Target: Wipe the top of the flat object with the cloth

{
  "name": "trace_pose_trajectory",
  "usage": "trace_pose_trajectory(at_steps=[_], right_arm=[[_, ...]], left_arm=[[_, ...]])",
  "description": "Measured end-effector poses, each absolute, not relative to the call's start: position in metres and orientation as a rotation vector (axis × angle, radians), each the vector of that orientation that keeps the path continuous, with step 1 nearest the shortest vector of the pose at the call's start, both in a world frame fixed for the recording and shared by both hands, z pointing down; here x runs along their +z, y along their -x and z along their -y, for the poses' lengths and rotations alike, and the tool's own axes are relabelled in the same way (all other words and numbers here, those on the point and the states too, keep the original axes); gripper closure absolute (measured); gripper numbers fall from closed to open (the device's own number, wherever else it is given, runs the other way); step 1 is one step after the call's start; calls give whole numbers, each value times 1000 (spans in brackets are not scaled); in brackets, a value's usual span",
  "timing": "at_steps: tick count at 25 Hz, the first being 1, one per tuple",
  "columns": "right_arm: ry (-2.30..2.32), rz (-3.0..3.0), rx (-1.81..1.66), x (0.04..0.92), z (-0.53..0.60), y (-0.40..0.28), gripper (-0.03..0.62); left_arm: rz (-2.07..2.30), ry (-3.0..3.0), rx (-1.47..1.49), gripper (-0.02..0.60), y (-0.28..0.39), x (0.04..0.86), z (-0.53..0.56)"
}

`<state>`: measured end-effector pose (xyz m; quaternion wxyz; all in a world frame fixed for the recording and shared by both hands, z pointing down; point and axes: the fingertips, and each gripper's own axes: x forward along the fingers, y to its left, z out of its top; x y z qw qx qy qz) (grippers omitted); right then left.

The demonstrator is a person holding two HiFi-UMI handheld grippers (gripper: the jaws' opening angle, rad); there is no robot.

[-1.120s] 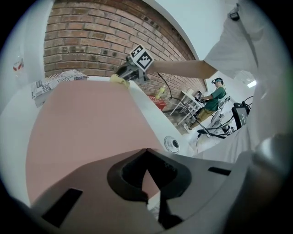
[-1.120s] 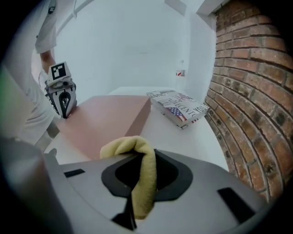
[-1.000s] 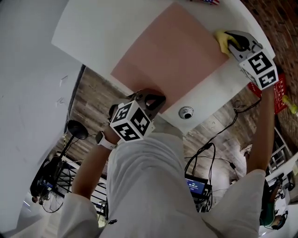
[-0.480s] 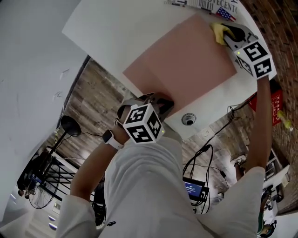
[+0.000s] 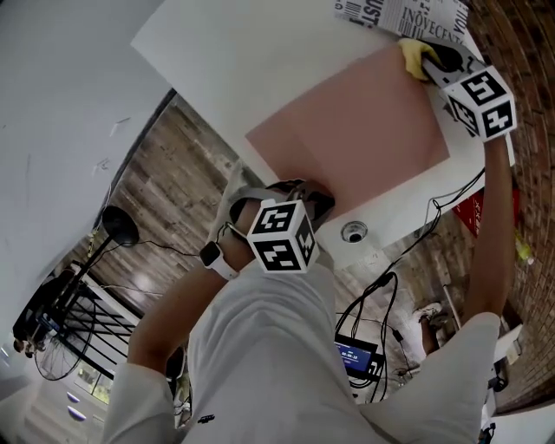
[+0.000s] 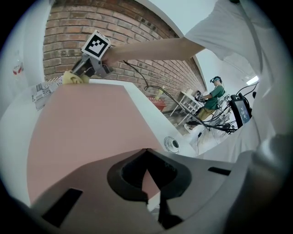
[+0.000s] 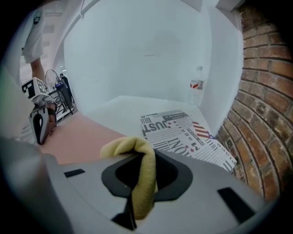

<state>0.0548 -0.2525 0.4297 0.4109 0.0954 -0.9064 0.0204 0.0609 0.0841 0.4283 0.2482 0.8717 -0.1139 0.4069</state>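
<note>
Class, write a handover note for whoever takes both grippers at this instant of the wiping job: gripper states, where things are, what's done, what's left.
Left gripper: shut on the near edge of the pink mat, steadying it on the white table.
Right gripper: shut on the yellow cloth, at the mat's far corner beside the newspaper.
Done: cloth gripped and at the mat; how much is wiped cannot be told.
Left: probably sweep the cloth across the mat's whole top.
</note>
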Motion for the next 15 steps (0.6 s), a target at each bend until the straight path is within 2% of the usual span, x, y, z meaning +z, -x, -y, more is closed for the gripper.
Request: trace_pose_trajectory(at_steps=[15], right_arm=[[-36, 2225, 3, 429, 258, -41, 533]], left_arm=[[159, -2340, 1110, 565, -69, 428, -94]])
